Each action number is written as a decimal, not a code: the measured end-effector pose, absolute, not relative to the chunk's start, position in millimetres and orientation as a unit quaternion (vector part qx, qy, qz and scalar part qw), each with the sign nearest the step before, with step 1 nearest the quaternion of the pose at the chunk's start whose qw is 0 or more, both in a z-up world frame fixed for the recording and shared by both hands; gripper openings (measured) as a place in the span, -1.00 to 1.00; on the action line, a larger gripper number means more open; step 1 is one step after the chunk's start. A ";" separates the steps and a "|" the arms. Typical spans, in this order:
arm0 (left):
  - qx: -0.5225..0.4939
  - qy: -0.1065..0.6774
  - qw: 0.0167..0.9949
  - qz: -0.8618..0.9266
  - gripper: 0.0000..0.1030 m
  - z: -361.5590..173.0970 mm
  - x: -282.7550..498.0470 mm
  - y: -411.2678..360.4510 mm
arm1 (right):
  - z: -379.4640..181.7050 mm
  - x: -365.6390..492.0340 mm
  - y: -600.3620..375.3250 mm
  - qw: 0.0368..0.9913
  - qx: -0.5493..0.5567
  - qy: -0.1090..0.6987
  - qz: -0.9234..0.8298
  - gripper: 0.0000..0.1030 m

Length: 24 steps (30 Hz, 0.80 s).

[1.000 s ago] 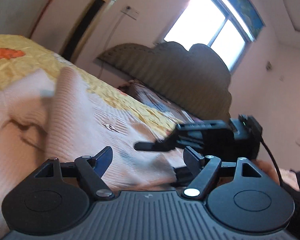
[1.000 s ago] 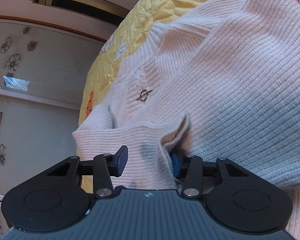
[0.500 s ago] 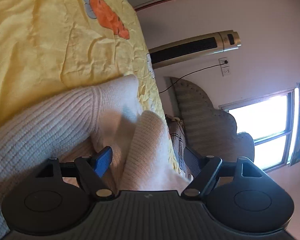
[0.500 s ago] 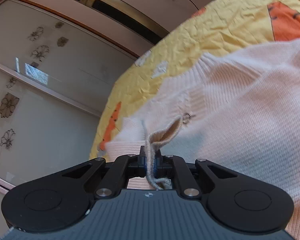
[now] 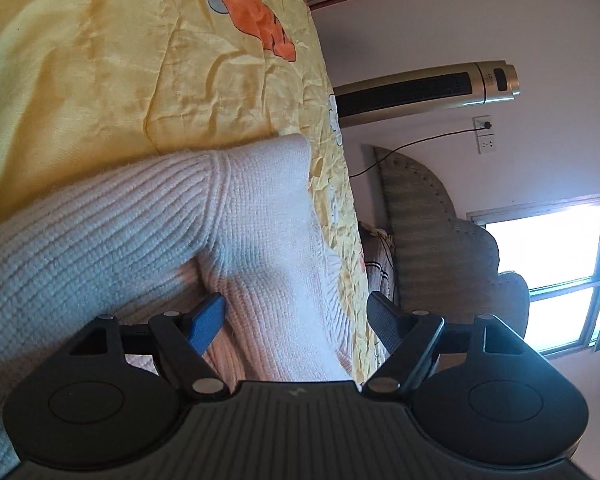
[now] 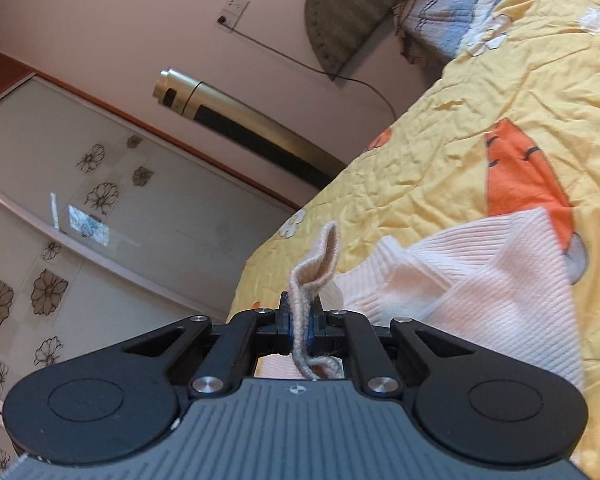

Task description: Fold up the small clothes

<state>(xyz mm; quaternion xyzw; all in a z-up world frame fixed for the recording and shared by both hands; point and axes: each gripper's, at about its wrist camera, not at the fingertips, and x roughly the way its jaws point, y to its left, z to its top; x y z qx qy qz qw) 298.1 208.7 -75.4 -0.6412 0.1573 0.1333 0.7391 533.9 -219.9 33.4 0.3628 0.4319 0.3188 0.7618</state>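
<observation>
A pale pink ribbed knit sweater (image 5: 148,224) lies on a yellow quilted bedspread (image 5: 100,60). My left gripper (image 5: 296,316) is open, its jaws standing on either side of a raised fold of the sweater without closing on it. My right gripper (image 6: 300,320) is shut on a thin edge of the sweater (image 6: 316,268), which sticks up between the jaws. More of the sweater (image 6: 480,280) lies on the bedspread (image 6: 480,120) to the right of that gripper.
A gold and black tower fan (image 5: 424,92) stands by the wall, also in the right wrist view (image 6: 244,128). A padded headboard (image 5: 428,216), a bright window (image 5: 548,248), a wall socket with cord (image 6: 232,10) and a flowered wardrobe door (image 6: 80,220) surround the bed.
My right gripper closed on the sweater's edge and lifted it up off the bed. My left gripper swung round and moved in over a fold of the sweater, still open.
</observation>
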 end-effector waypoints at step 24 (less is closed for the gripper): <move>-0.548 0.221 0.782 0.200 -0.78 -83.0 313.7 218.6 | -63.6 513.0 -266.5 0.767 0.388 0.458 0.226 -0.81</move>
